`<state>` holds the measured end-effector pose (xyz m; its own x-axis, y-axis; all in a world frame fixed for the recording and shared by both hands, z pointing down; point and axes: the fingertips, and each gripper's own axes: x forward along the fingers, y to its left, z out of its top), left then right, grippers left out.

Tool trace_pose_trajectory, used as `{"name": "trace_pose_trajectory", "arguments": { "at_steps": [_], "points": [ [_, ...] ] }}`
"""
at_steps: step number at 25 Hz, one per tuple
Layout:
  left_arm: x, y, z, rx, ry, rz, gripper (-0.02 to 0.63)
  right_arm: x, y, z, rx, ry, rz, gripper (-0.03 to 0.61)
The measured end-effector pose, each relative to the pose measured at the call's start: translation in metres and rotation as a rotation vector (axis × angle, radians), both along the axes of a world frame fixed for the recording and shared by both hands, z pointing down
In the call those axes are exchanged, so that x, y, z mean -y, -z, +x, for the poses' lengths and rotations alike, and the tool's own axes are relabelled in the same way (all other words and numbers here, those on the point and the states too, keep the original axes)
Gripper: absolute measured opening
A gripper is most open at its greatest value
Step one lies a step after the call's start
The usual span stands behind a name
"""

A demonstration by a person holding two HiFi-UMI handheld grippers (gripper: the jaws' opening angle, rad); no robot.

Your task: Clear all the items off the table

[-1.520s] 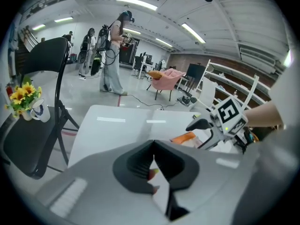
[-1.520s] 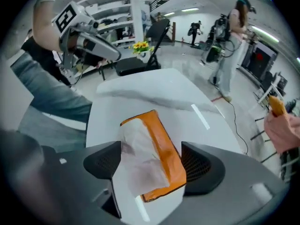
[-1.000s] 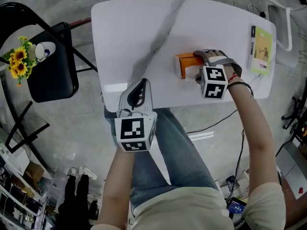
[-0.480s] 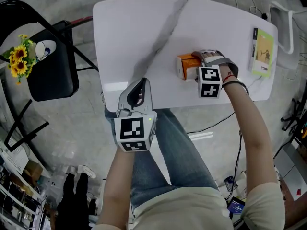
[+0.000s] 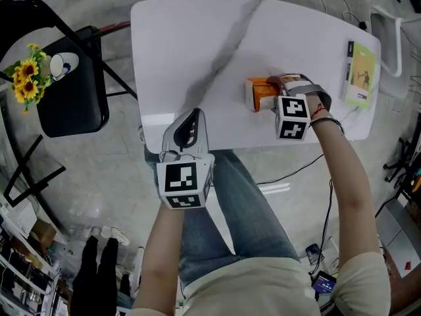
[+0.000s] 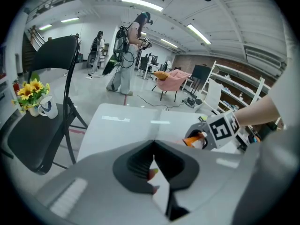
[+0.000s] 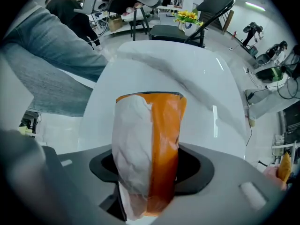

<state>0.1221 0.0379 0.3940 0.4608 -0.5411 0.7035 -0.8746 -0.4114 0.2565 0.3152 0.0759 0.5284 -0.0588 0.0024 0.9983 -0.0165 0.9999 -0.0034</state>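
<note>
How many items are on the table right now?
2. An orange-and-white packet lies front right, between the right gripper's jaws, which have just been closing on it; a green booklet lies at the right edge. Something small could hide under the grippers.

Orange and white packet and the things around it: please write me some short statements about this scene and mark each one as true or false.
1. The orange and white packet stands between the jaws of the right hand-held gripper. True; the jaws have just been closing and now press on it.
2. The left hand-held gripper holds a mug. False: it is shut and empty; the mug stands on the black chair.
3. A green booklet lies near the right edge of the white table in the head view. True.
4. The sunflowers stand on the table. False: they are on the chair, beside the mug.
</note>
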Motion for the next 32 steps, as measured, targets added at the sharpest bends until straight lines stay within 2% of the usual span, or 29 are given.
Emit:
{"name": "trace_pose_trajectory", "arguments": {
  "at_steps": [14,32],
  "points": [
    [-0.002,0.008,-0.029,-0.009,0.043,0.013,0.009,0.013,0.027,-0.054,0.044,0.035,0.021,0.285],
    [-0.001,0.012,-0.115,-0.012,0.136,0.025,0.009,0.022,0.057,-0.154,0.054,0.163,0.02,0.285]
  ]
}}
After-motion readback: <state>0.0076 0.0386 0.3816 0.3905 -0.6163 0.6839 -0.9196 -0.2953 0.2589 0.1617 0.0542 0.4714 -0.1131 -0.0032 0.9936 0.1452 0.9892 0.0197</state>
